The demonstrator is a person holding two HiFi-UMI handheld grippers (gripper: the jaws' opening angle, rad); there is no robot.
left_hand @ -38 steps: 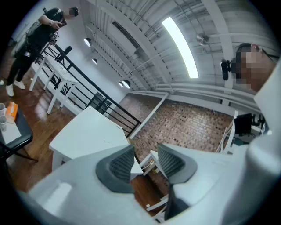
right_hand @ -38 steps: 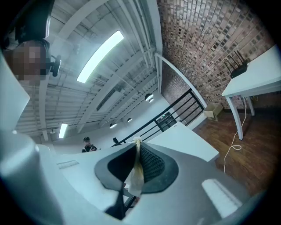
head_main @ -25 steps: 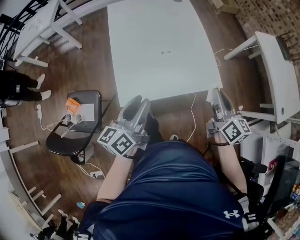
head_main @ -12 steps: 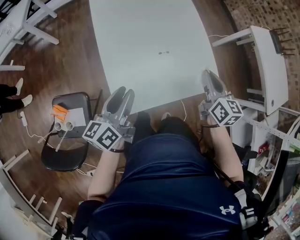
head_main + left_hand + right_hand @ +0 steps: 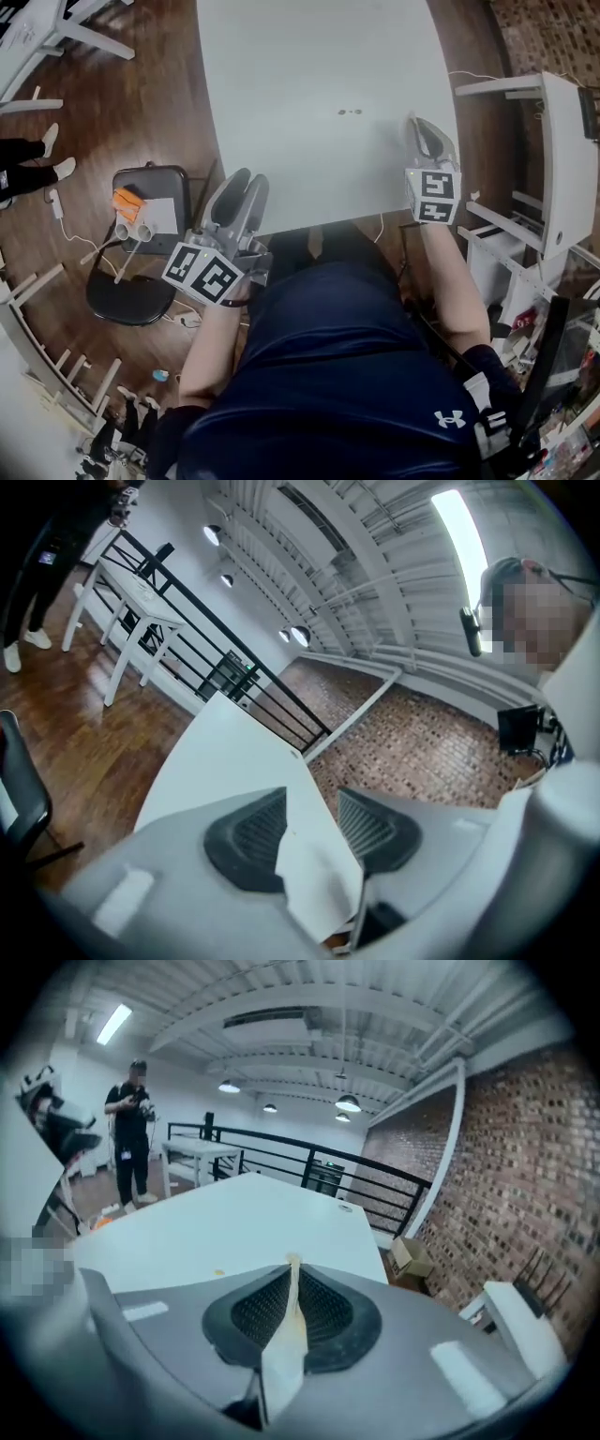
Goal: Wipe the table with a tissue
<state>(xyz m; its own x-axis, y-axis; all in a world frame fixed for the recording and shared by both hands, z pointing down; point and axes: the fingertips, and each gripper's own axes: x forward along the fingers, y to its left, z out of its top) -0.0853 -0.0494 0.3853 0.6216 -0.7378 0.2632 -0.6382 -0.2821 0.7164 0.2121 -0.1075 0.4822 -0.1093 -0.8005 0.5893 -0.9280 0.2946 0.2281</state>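
The white table (image 5: 309, 84) fills the upper middle of the head view, with two small dark specks (image 5: 349, 112) on it. My right gripper (image 5: 424, 127) is over the table's near right part, shut on a thin whitish tissue (image 5: 286, 1354) that stands edge-on between its pads (image 5: 292, 1269). My left gripper (image 5: 246, 183) hovers at the table's near left corner. Its jaws (image 5: 314, 817) stand apart. A white sheet-like patch (image 5: 319, 883) shows in the gap; I cannot tell whether it is tissue or the table's edge.
A black chair (image 5: 141, 281) with an orange item and white paper stands on the wooden floor at the left. Another white table (image 5: 567, 159) is at the right. Cables lie on the floor. A person (image 5: 131, 1129) stands by a far railing.
My right gripper has moved forward from the table's near edge to over its right part. The left gripper stays at the near left corner. The head view has shifted.
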